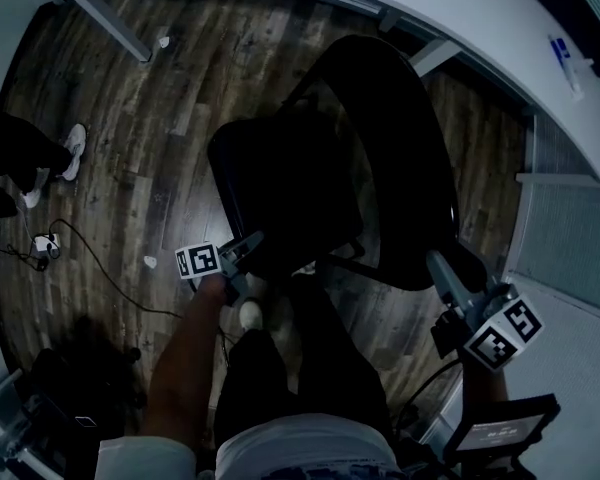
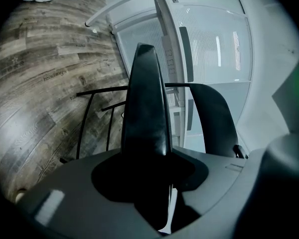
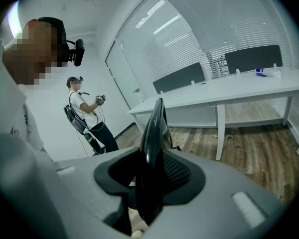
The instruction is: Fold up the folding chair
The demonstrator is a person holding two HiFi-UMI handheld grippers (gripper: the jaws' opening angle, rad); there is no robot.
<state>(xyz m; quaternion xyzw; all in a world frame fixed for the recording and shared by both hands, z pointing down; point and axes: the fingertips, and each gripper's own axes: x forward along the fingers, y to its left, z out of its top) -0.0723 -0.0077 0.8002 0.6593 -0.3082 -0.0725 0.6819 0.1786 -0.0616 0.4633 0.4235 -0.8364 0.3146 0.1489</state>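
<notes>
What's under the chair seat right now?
The left gripper view shows thin black frame bars and wood floor below the seat. From the head view the seat itself covers the floor directly beneath it, so that patch is unseen.

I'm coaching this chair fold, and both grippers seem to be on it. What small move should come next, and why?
Probably swing the seat up toward the backrest with the left gripper, while the right gripper steadies the backrest. Each gripper is clamped on its panel, and floor shows through a gap between seat and backrest, so the fold looks unfinished.
</notes>
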